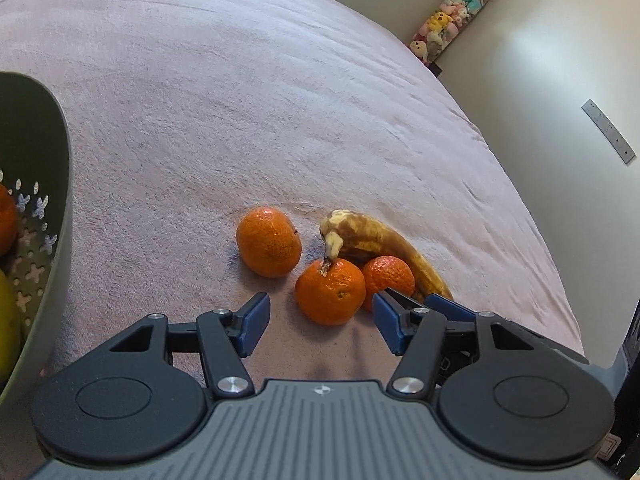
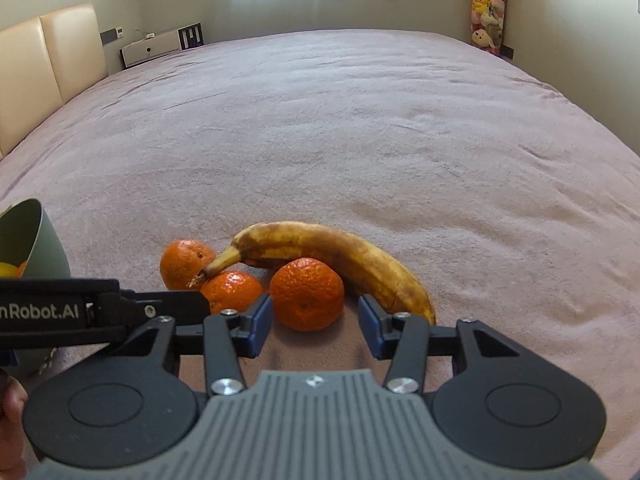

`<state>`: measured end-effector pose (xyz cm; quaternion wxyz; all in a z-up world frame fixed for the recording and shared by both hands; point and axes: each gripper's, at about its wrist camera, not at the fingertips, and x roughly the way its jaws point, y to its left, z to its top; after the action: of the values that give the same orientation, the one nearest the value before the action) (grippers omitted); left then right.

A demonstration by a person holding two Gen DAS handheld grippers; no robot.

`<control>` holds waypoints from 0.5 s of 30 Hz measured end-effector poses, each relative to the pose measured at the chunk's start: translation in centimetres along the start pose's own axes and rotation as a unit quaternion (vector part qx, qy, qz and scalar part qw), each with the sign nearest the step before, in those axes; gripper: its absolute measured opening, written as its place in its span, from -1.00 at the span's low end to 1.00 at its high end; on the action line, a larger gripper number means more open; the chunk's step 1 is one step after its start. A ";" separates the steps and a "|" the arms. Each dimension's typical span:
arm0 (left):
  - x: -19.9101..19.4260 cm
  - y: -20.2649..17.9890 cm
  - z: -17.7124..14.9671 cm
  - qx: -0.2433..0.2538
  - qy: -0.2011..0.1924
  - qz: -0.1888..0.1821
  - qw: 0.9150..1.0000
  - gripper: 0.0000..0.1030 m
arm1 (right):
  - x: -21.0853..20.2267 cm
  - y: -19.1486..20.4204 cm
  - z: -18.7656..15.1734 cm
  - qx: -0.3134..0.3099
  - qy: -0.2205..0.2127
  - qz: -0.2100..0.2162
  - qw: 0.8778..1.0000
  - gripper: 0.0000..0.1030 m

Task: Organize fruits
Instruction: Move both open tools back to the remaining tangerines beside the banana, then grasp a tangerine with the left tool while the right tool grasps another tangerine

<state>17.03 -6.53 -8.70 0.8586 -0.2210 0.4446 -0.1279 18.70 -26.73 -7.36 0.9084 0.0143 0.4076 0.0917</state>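
Three mandarins and a brown-spotted banana lie bunched on the pink bedspread. My left gripper is open, its blue pads either side of the middle mandarin without touching it; the banana's stem rests on that fruit. A second mandarin lies further left. My right gripper is open around the right-hand mandarin, with a gap at its right pad. In the right wrist view the banana curves behind the fruit, and the left gripper's body reaches in beside the middle mandarin.
A green perforated bowl holding an orange and a yellow fruit stands at the left, also in the right wrist view as the bowl. The bedspread stretches far ahead. A headboard and a stuffed-toy stack line the walls. A hand shows bottom left.
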 end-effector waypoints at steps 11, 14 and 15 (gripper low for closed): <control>0.9 1.4 0.9 -0.044 0.015 -0.018 0.999 0.24 | 2.1 -1.0 0.6 0.053 0.010 0.022 0.998 -0.10; 1.2 1.7 1.0 -0.061 0.022 -0.023 0.998 0.24 | 2.6 -1.2 0.8 0.067 0.015 0.031 0.997 -0.13; 1.3 1.8 1.0 -0.065 0.025 -0.025 0.997 0.24 | 2.7 -1.2 0.8 0.070 0.016 0.032 0.997 -0.16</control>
<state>18.68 -5.24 -10.02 0.8274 -0.2842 0.4677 -0.1261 21.26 -27.42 -8.93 0.8953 0.0894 0.4266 0.0925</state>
